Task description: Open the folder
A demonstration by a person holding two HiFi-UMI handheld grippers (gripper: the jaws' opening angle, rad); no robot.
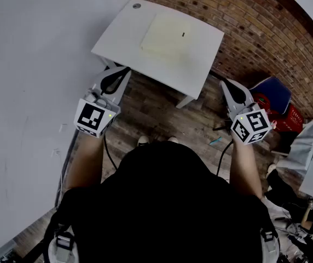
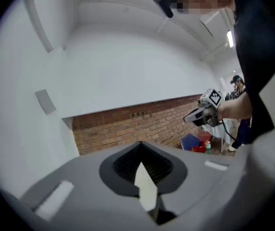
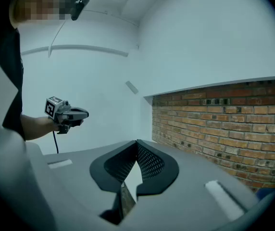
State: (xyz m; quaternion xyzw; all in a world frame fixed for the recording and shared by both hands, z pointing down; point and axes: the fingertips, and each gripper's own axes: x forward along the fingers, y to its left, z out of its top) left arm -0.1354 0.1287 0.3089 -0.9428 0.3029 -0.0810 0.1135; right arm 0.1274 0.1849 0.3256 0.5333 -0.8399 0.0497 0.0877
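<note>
A pale yellow folder (image 1: pixel 166 34) lies shut and flat on a small white table (image 1: pixel 200 73) ahead of me. Both grippers are held in the air short of the table's near edge, apart from the folder. My left gripper (image 1: pixel 123 70) is off the table's left corner, jaws shut with nothing between them (image 2: pixel 140 146). My right gripper (image 1: pixel 223 83) is off the table's right corner, its jaws also meeting at the tips and empty (image 3: pixel 137 142). Each gripper view shows the other gripper across the gap, the right gripper (image 2: pixel 202 114) and the left gripper (image 3: pixel 70 114). Neither gripper view shows the folder.
A white wall (image 1: pixel 30 64) runs along the left and a brick wall (image 1: pixel 266 32) behind the table. Blue and red items (image 1: pixel 277 100) and white boxes (image 1: pixel 309 147) sit on the wooden floor at the right. Cables trail from both grippers.
</note>
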